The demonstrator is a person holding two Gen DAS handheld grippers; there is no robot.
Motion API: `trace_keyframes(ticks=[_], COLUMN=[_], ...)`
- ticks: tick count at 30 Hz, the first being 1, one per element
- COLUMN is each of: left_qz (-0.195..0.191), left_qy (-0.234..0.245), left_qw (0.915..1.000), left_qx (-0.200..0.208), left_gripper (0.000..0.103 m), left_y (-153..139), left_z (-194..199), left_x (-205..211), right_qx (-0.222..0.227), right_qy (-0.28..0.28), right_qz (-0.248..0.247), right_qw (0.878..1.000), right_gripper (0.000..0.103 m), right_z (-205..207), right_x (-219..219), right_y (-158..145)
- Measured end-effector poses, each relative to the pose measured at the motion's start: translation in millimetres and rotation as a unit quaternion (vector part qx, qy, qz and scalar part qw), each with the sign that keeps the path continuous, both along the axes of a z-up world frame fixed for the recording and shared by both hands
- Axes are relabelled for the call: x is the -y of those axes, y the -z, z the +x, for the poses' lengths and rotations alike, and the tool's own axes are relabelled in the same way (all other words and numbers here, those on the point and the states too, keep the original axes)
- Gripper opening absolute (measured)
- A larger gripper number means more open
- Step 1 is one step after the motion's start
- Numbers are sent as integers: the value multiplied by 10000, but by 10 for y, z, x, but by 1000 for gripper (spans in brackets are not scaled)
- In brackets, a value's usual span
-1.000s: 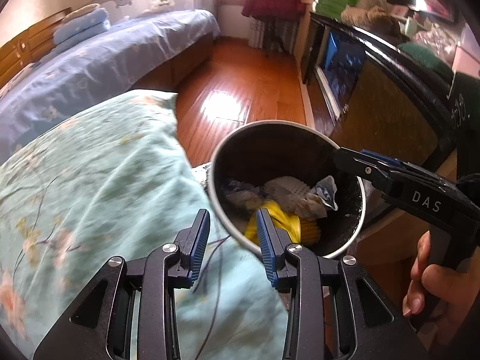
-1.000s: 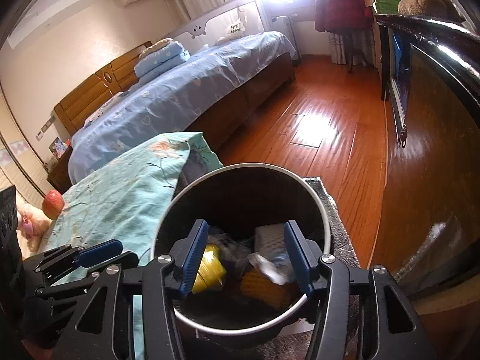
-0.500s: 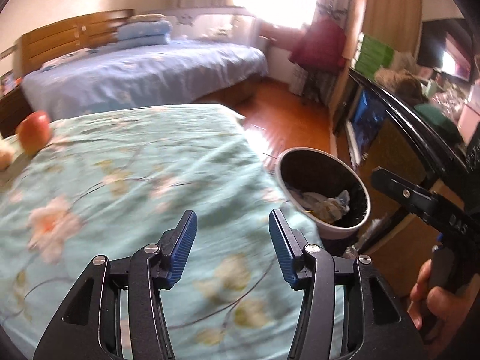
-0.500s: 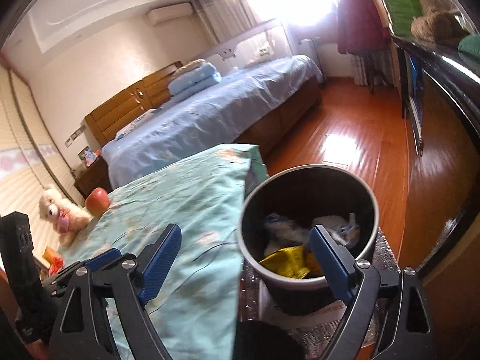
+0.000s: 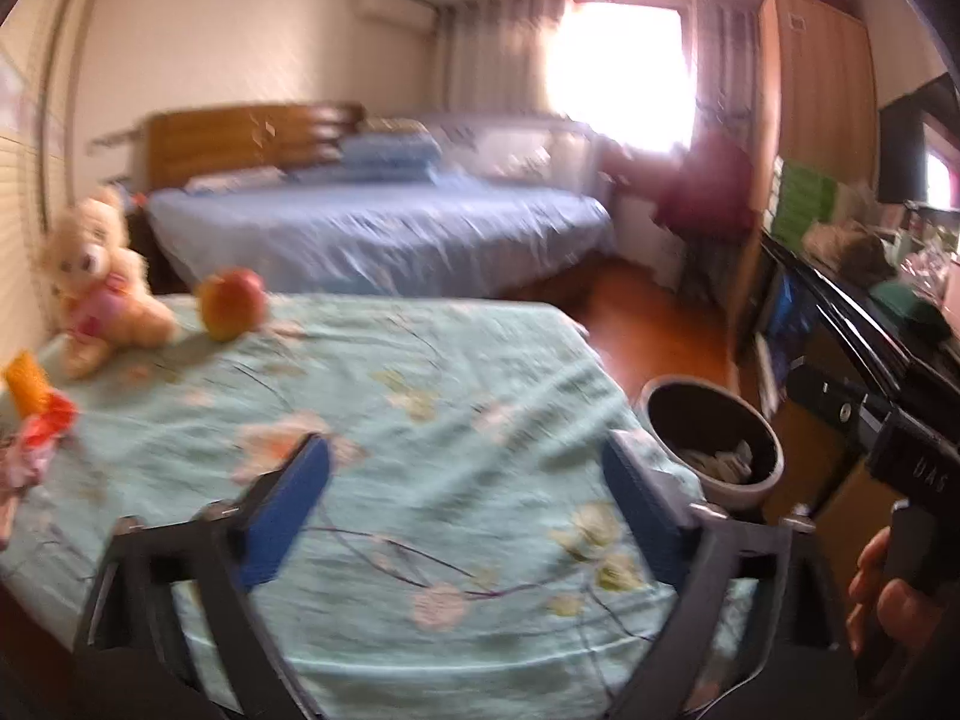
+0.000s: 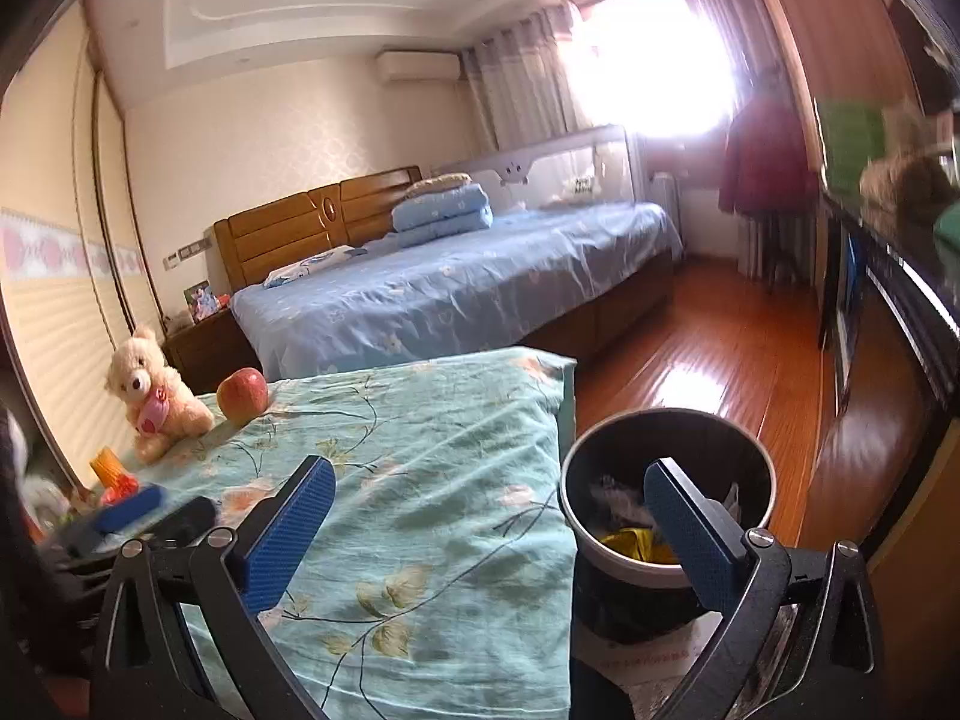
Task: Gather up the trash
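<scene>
A dark trash bin (image 6: 666,413) with a pale rim stands on the floor at the right end of the cloth-covered table, with yellow and white trash (image 6: 630,543) inside. My right gripper (image 6: 489,492) hangs above the table's edge and the bin, its jaws opening with nothing between them. My left gripper (image 5: 465,468) is over the teal cloth, its jaws also opening and empty. The bin (image 5: 738,489) sits to its right. An orange wrapper (image 5: 25,387) and a crumpled red wrapper (image 5: 45,429) lie at the table's far left. The left wrist view is blurred.
A teal floral cloth (image 6: 432,468) covers the table. A teddy bear (image 6: 153,396) and an apple (image 6: 243,393) sit at its far left corner. A blue bed (image 6: 468,282) stands behind, wooden floor (image 6: 708,360) to the right, and a dark cabinet (image 5: 852,312) along the right wall.
Both grippers have pulled back and up from over the bin and swung left toward the table. Their jaws have widened. The teddy bear, apple and wrappers have come into view.
</scene>
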State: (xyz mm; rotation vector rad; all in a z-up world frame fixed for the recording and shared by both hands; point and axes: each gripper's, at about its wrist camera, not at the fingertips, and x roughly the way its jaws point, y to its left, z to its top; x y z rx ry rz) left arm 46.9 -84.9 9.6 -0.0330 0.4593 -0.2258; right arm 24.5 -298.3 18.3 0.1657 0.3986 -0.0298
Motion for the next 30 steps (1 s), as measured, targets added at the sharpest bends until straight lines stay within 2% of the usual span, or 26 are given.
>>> trace_keyframes(ticks=[2, 8, 17, 30], left_qz=[10, 47, 268, 484], left_qy=[-157, -331, -571, -605], left_qw=[9998, 9991, 9970, 9952], left_qx=[156, 265, 451, 597], left_gripper=[100, 100, 100, 100], left_y=[-8, 21, 4, -25], left_z=[-63, -126, -193, -262], left_x=[-74, -245, -283, -213], right_qx=[59, 165, 238, 242], right_qy=[-22, -40, -83, -135], right_qz=[-98, -230, -249, -376], right_qw=[9999, 9996, 9994, 9989], right_gripper=[103, 103, 103, 103], right_z=[-5, -24, -28, -55], right_x=[-78, -188, -210, -276], right_y=[30, 113, 143, 144])
